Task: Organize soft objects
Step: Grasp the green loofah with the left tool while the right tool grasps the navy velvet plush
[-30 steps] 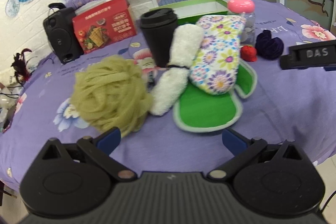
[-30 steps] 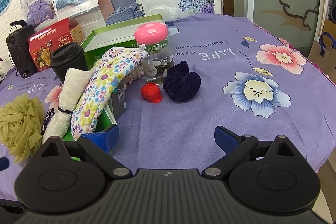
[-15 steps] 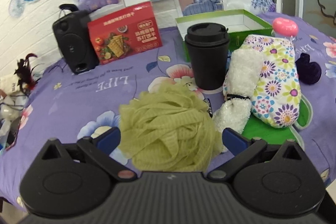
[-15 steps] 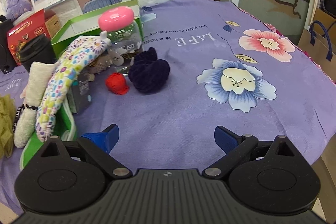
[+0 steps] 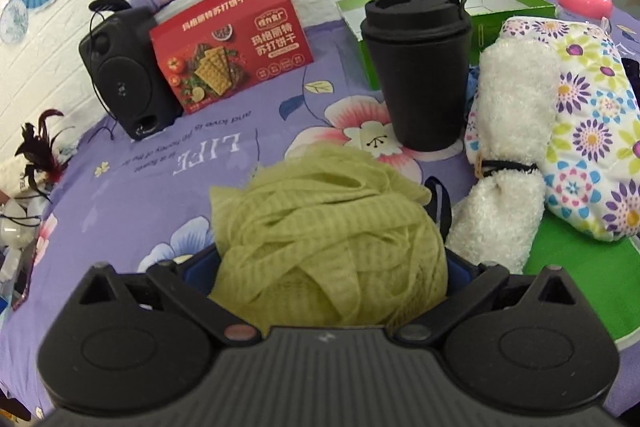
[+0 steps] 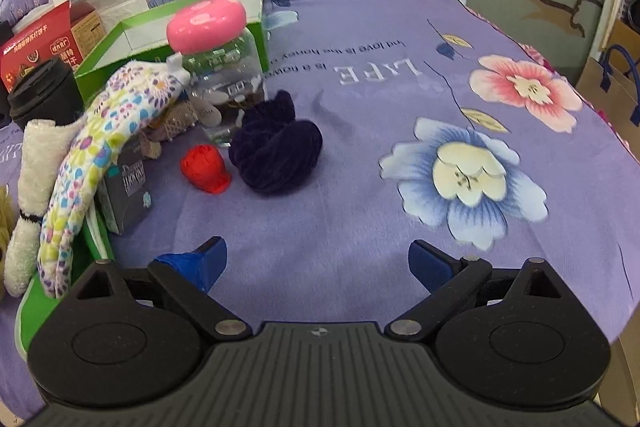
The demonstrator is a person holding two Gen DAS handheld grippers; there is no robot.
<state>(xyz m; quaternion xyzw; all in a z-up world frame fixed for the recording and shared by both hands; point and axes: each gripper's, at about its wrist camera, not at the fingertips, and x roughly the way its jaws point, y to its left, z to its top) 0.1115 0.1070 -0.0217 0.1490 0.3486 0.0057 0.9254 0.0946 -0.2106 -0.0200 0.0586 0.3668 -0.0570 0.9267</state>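
Straddling the puffy olive-green mesh bath sponge (image 5: 328, 239) with the left gripper (image 5: 332, 267), pretty much lined up for a squeeze.

That sponge sits dead centre between the left jaws, a blue pad showing on either side of it, touching or close to it; can't honestly tell if they're pressing in yet. It's a round ball, so no long axis to fuss over. Just ahead and to the right of those jaws are the rolled white fluffy towel (image 5: 508, 155) and the floral quilted oven mitt (image 5: 588, 147) on a green mat (image 5: 568, 279). The right gripper (image 6: 318, 261) is wide open and empty, hovering low over the purple cloth, with the dark navy velvet scrunchie (image 6: 276, 151) ahead and slightly left. Left hand is clearly the one for the sponge.
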